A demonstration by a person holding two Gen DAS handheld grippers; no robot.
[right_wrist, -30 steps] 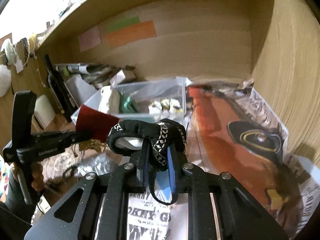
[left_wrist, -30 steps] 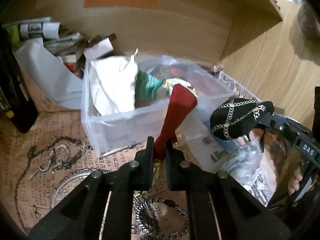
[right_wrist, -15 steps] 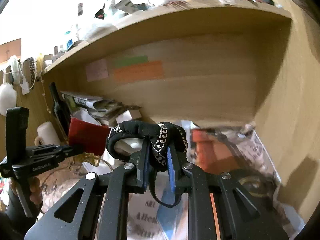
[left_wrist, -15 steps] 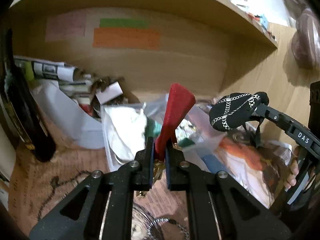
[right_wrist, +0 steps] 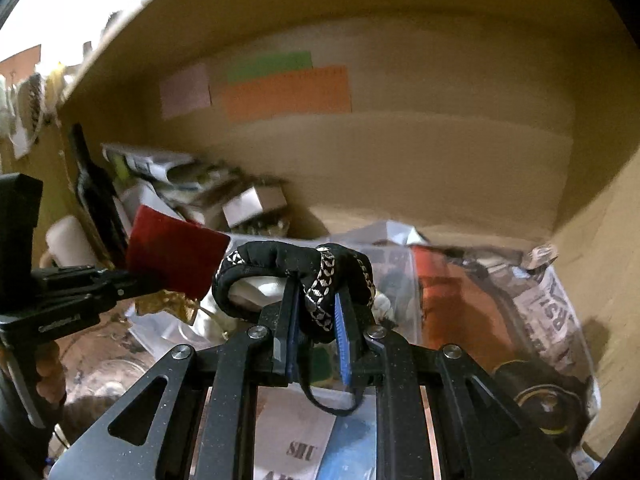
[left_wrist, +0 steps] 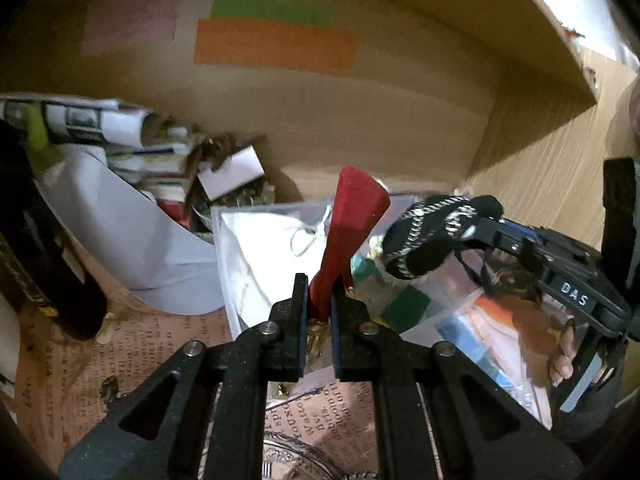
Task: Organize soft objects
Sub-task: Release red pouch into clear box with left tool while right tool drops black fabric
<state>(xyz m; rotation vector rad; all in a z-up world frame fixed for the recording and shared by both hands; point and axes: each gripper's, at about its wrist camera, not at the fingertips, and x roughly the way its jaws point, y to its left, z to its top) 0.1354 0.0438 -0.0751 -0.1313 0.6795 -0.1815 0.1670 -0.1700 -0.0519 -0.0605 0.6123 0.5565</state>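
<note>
Both grippers loaded, clear bin just ahead and below
Shelf nook with cluttered table; clear bin (left_wrist: 256, 280) lies forward of both jaws. Left gripper (left_wrist: 319, 308) jaws closed on the red pouch (left_wrist: 348, 224), long axis upright (nearer the bin, I judge); right gripper (right_wrist: 316, 316) jaws clamped on the black chain-trimmed scrunchie (right_wrist: 296, 264)

"DAS" on right hand-held gripper (left_wrist: 430, 250)
</note>
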